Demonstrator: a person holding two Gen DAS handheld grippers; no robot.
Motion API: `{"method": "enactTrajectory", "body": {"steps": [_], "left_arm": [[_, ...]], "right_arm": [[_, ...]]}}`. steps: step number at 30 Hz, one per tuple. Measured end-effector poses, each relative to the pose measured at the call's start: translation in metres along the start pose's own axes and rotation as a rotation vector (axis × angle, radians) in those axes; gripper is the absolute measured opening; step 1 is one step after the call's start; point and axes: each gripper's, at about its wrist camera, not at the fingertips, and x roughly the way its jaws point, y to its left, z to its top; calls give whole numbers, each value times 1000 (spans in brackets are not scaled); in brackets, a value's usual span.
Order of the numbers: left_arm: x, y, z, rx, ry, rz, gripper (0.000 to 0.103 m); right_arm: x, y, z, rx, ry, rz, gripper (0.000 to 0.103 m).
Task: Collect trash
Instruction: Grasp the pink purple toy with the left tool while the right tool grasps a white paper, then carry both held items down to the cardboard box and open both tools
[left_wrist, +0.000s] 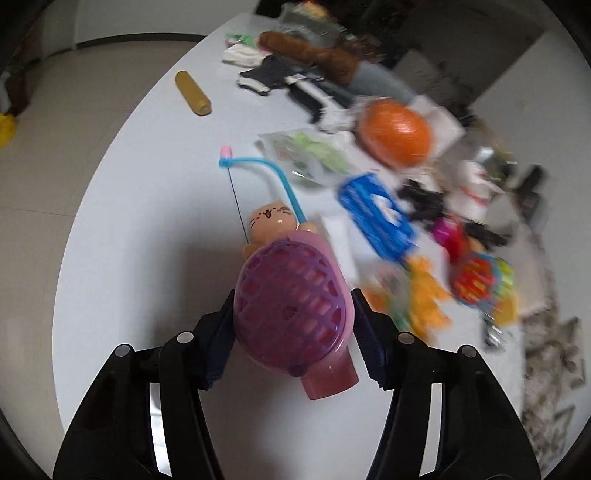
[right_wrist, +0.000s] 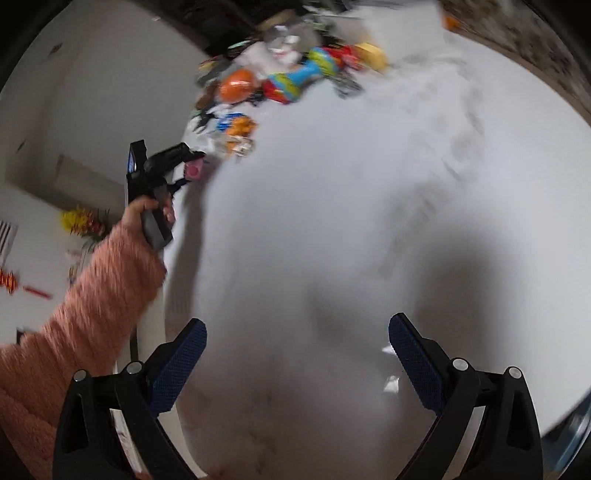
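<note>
1. Jaws first: the left gripper (left_wrist: 293, 314) is clamped on the pink toy (left_wrist: 293, 310), one pad on each side of its purple mesh dome; the right gripper (right_wrist: 297, 363) hangs wide open with nothing between its blue pads (right_wrist: 177, 369), only bare table (right_wrist: 332, 221) below it.

2. Why that hold, I reckon: the dome is the widest, firmest part of the toy, so squeezing it there keeps the cat head (left_wrist: 271, 221) and the thin blue rod (left_wrist: 273, 177) out of the way, sticking forward past the fingertips; the stubby pink handle (left_wrist: 328, 382) points back toward the camera.

3. The toy sits near the table's edge, beside the messy pile (left_wrist: 424, 206); blue packet (left_wrist: 376, 218), orange ball (left_wrist: 395, 134), toys and clothes heaped together; can't tell if it's lifted or still touching the top.

4. Right hand looks parked, probably free for the next bit of trash.

5. View differences: left wrist gives the grip close up plus a yellowish roll (left_wrist: 192, 93) lying alone, well apart from the pile; right wrist shows none of that detail, but does show the person's hand (right_wrist: 147, 214) and fuzzy pink sleeve (right_wrist: 92, 314) working the left tool from outside, with a speck of pink at its tip; it also shows the big bare stretch of table; both views are blurry.
</note>
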Motion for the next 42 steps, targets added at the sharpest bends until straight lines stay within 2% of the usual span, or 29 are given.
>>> {"method": "enactTrajectory", "body": {"steps": [2, 5, 9, 12, 15, 17, 19, 20, 21, 22, 23, 24, 25, 27, 31, 33, 36, 40, 42], "left_arm": [[-23, 0, -19, 40, -13, -32, 57], [-63, 0, -65, 112, -16, -86, 57], [-106, 5, -138, 156, 19, -127, 57], [-125, 6, -178, 162, 33, -144, 57], [-135, 7, -206, 167, 44, -143, 57], [-139, 8, -221, 162, 52, -160, 57], [-142, 8, -230, 180, 44, -139, 57], [-142, 8, -234, 180, 48, -144, 57], [-142, 10, -237, 175, 53, -152, 57], [-141, 10, -239, 177, 52, -152, 57], [-141, 10, -240, 179, 54, -152, 57], [-139, 11, -241, 177, 55, -153, 57], [-138, 12, -241, 171, 57, -153, 57], [-139, 12, -241, 159, 55, -156, 57], [-145, 12, -238, 159, 38, -183, 57], [-151, 13, -235, 144, 38, -228, 57], [-158, 2, -233, 159, 27, -244, 57], [-171, -10, -238, 135, 32, -326, 57], [-181, -20, -245, 142, 30, -338, 57]], "right_arm": [[13, 22, 25, -70, 1, 4, 97], [44, 65, 75, -186, -4, 8, 97], [107, 128, 141, -354, -10, 36, 97], [159, 170, 182, -429, 15, 25, 97], [231, 211, 230, -469, 58, -80, 97], [263, 230, 249, -492, 58, -154, 92], [289, 243, 263, -520, 60, -211, 90], [303, 247, 268, -534, 72, -246, 88], [313, 248, 270, -541, 88, -278, 78], [327, 249, 272, -549, 119, -316, 55], [336, 248, 273, -552, 147, -333, 41], [342, 246, 272, -556, 161, -339, 36], [341, 247, 272, -573, 141, -339, 16], [338, 248, 270, -585, 152, -335, 18], [290, 250, 265, -570, 93, -199, 18], [260, 251, 255, -582, 74, -140, 18], [199, 244, 227, -595, 53, -44, 18], [136, 221, 184, -627, 38, 12, 19], [102, 204, 161, -624, 26, 41, 19]]}}
